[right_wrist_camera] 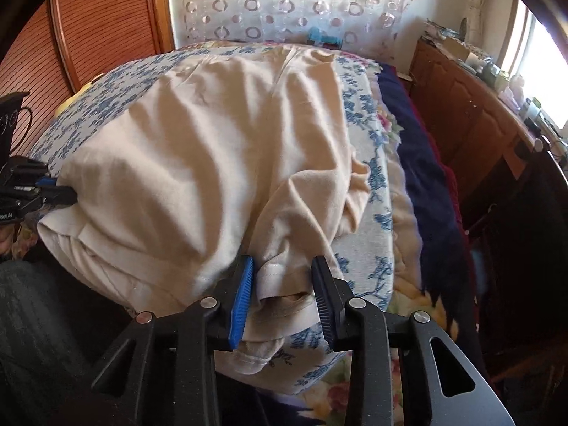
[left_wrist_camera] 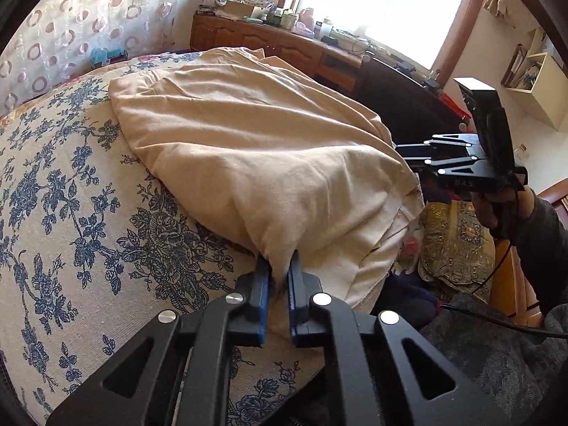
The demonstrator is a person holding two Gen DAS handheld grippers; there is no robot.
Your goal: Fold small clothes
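A cream garment (left_wrist_camera: pixel 255 142) lies spread on the blue-flowered bed cover (left_wrist_camera: pixel 71 213); it also shows in the right wrist view (right_wrist_camera: pixel 213 163). My left gripper (left_wrist_camera: pixel 278 269) is shut on a pinch of the garment's near edge, lifting it slightly; it shows at the left edge of the right wrist view (right_wrist_camera: pixel 53 191). My right gripper (right_wrist_camera: pixel 282 277) is open, its blue-padded fingers (right_wrist_camera: pixel 243 294) on either side of a hemmed sleeve end (right_wrist_camera: pixel 280 284). The right gripper also shows in the left wrist view (left_wrist_camera: pixel 422 156), at the garment's far right edge.
A wooden dresser (left_wrist_camera: pixel 284 42) with clutter stands under the window. A dark blue blanket (right_wrist_camera: pixel 419 163) lies along the bed's right side. A wooden slatted door (right_wrist_camera: pixel 88 35) is at the left. A patterned gold cushion (left_wrist_camera: pixel 454 245) lies below the bed edge.
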